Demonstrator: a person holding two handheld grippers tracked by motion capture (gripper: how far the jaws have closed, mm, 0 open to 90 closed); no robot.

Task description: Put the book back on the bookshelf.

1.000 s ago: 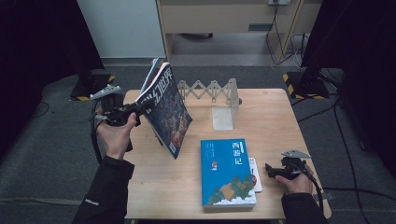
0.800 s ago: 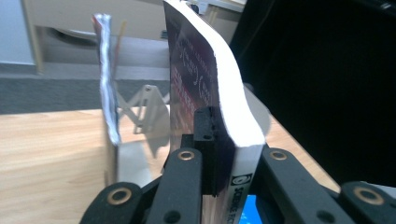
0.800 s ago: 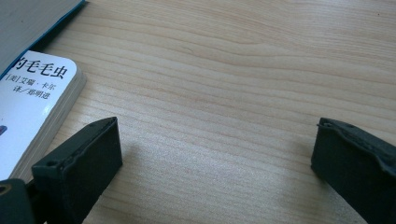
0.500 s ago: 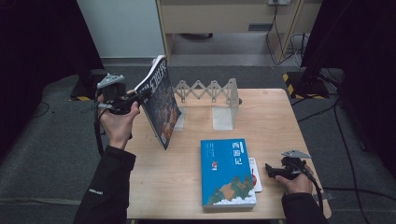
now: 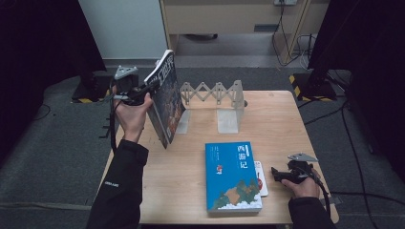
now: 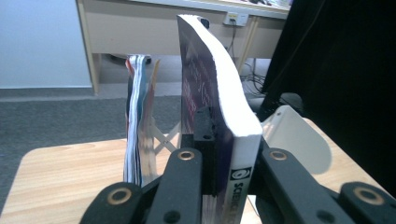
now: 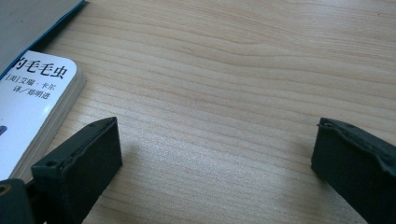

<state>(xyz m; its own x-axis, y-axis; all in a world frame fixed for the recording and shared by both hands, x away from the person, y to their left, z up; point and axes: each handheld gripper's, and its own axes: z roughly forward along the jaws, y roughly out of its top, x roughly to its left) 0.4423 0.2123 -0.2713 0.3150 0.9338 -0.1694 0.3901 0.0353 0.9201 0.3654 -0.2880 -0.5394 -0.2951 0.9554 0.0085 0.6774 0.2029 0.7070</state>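
— So, where is the dark-covered book (image 5: 166, 102)?

— Up off the table (image 5: 296, 124), near its far left corner; it stands almost upright, tilted a little, its lower corner hanging just above the wood; the left gripper (image 5: 143, 92) has its jaws clamped on it, and in the left gripper view the black jaws press both covers of the book (image 6: 219, 116) low down at the spine, white page edges curving away above them.

— And what lies around it?

— Just behind it, in the left gripper view, a thin magazine with colourful page edges (image 6: 137, 135) stands on end; beside that is the grey expanding book rack (image 5: 212, 93) along the far edge, with a pale bookend (image 5: 229, 119) to the right of the held book; nearer the person, a blue book (image 5: 232, 175) lies flat, cover up, and a small white book (image 5: 261, 177) peeks out from under its right side.

— The other hand?

— The right gripper (image 5: 279, 174) rests low at the table's near right, just beside the small white book; in the right gripper view its jaws stand wide apart over bare wood with nothing between them, the white book's corner (image 7: 35, 93) just beside one jaw.
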